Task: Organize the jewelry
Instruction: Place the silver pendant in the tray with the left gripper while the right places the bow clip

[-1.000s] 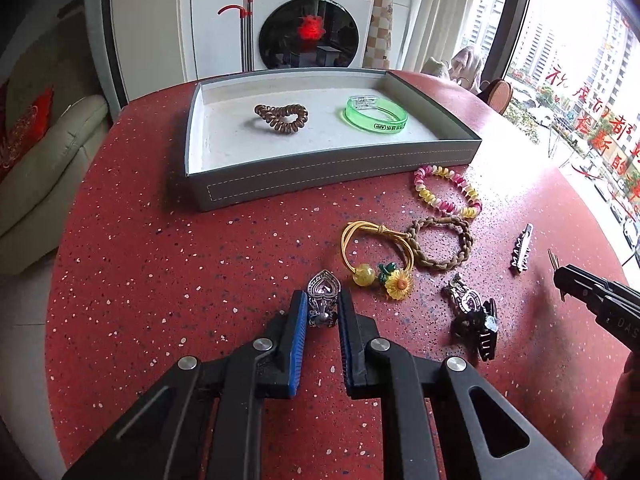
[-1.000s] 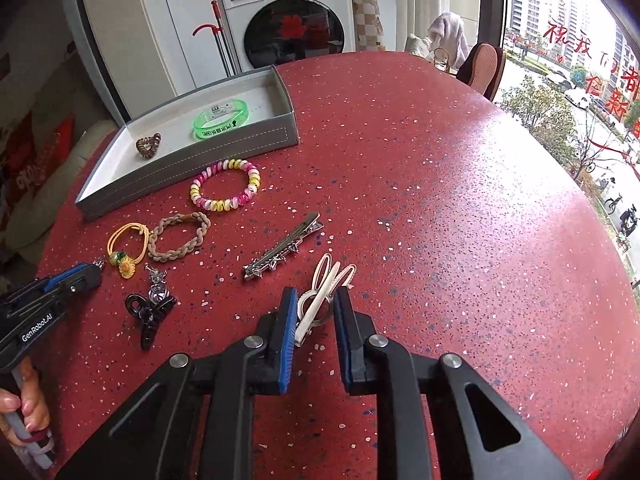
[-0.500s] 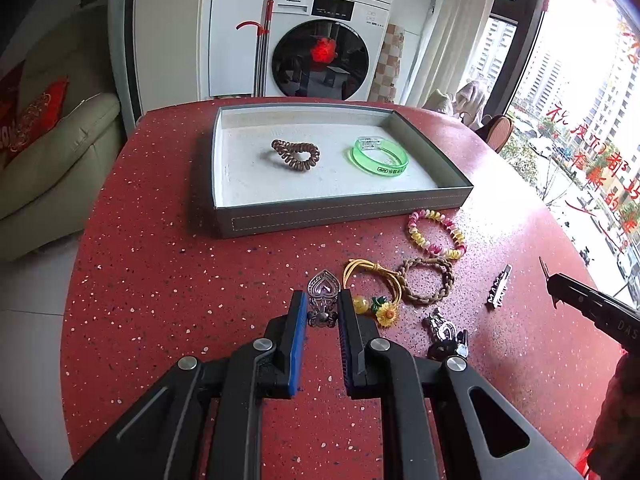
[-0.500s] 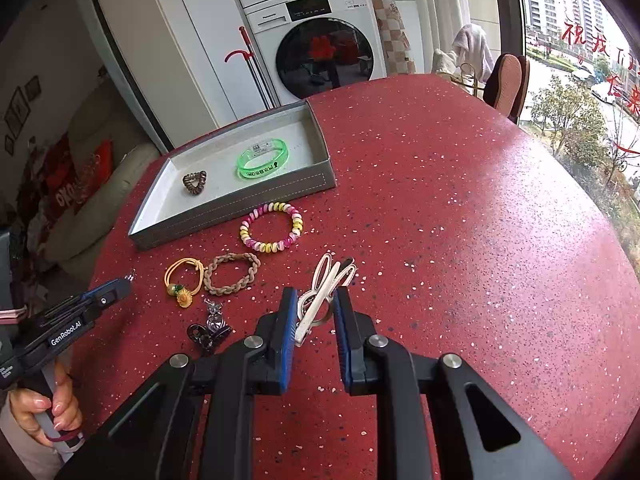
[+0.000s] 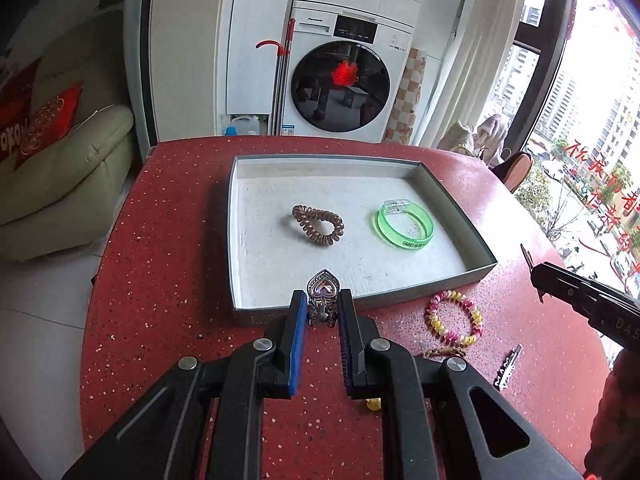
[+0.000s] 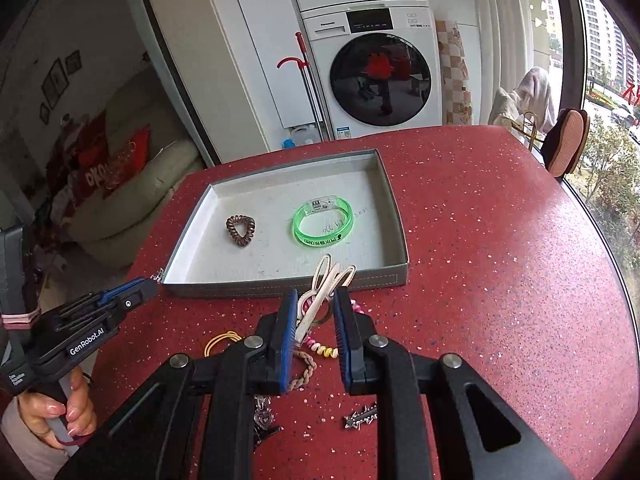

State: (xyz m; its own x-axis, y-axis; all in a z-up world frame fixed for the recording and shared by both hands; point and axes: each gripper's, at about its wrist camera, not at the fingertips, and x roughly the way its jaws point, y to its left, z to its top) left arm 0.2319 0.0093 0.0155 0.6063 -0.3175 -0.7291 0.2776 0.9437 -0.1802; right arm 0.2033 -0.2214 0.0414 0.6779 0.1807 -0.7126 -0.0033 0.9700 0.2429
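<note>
My left gripper (image 5: 323, 312) pinches a silver heart-topped hair claw (image 5: 323, 300) above the near wall of the grey rectangular tray (image 5: 456, 204); my right gripper (image 6: 316, 312) clamps a cream rabbit-eared clip (image 6: 326, 284) just short of that wall. I should clear the rim, lower onto bare floor beside the brown coil tie (image 5: 318, 226) and green bangle (image 5: 406, 228), then release.

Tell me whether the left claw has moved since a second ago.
Yes. The left claw, shut on the heart clip, has advanced toward the tray: earlier it hung well short of the tray over the red table; now its tips reach the tray's near wall.
</note>
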